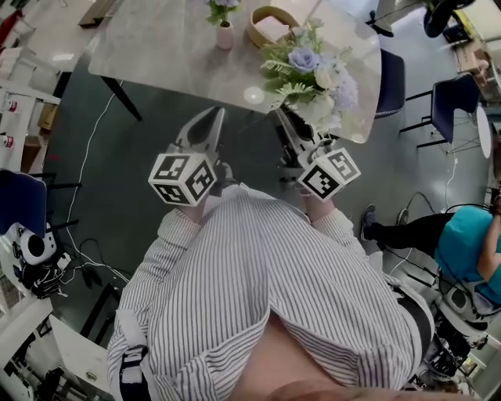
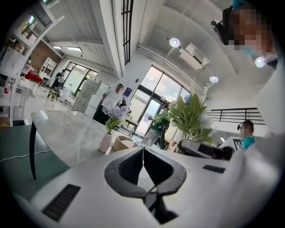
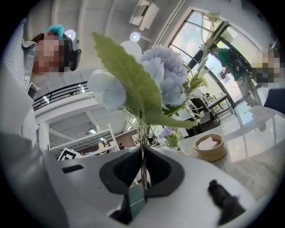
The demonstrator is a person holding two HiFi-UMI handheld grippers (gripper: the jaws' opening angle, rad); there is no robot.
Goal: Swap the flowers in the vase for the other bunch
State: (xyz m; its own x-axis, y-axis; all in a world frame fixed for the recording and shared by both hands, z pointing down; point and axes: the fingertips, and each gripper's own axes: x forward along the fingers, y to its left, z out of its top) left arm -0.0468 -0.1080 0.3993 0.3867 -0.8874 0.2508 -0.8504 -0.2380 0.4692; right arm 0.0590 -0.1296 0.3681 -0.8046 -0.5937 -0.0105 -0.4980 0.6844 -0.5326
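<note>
Bare tabletop [image 1: 172, 47] lies open toward the vase [image 1: 225, 35]; the basket [image 1: 254, 35] stands just beside it.

Wooden bowl [image 1: 257, 33] on marble table [image 1: 164, 47], blue chair [image 1: 391, 82] beside

Surface [image 1: 156, 55]: pale marbled top, rounded corners, dark legs.
Vase [image 1: 225, 35]: small, pale, upright on the surface's far part, holding lilac flowers [image 1: 221, 8].
Bowl [image 1: 257, 36]: round, tan, just beside the vase; white piece [image 1: 274, 30] inside.
</note>
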